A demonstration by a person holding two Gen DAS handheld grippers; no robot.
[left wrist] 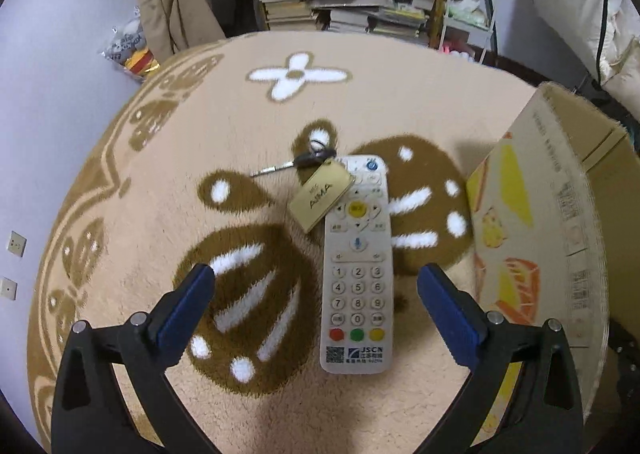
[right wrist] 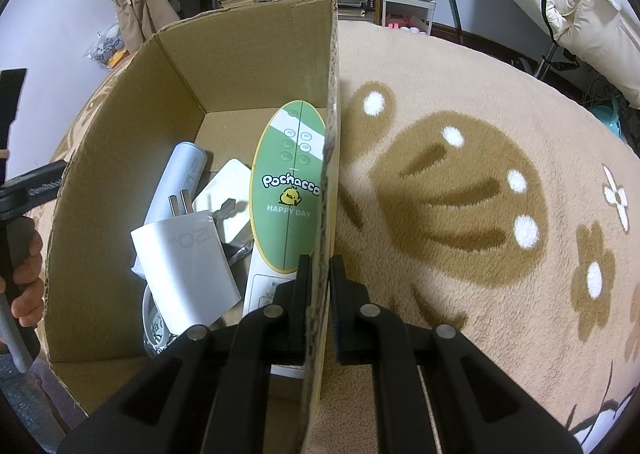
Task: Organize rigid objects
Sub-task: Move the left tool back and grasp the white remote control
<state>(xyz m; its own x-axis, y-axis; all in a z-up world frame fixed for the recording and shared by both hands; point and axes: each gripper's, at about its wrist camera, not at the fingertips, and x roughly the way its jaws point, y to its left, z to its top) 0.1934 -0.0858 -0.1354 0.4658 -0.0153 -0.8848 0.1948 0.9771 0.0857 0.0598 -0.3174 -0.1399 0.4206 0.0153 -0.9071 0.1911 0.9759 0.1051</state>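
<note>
**Left gripper hovering open over a remote while the right one steadies the box**

You are holding the left gripper (left wrist: 316,294) spread wide above a plush beige rug (left wrist: 400,93) patterned with brown shapes. Between its blue pads, and nearer the right one, a white remote control (left wrist: 356,266) is lying flat, its long axis running away from you. A gold key tag (left wrist: 322,199) is resting partly on the remote's far left corner, and its key (left wrist: 280,167) is pointing off to the left on the rug. The printed outer side of the cardboard box (left wrist: 536,213) is standing just to the right.

You are pinching the box's right-hand wall (right wrist: 326,213) with the right gripper (right wrist: 320,294), one finger inside and one outside, clamped tight on the cardboard. Inside the box (right wrist: 132,157) a white plug adapter (right wrist: 184,266), a pale cylinder (right wrist: 182,177), a white pad (right wrist: 230,193) and a green oval item marked Pochacco (right wrist: 288,189) are already lying.

The remote is likely light, stiff and smooth-sided plastic, so it could slip or pivot if squeezed near an end. Gripping across its narrow width around the number keys, near the middle, should be balancing it best. The pile of the rug is soft, so the pads can probably be sinking in beside the edges. The tag overlapping the remote may be sliding off as it lifts.
</note>
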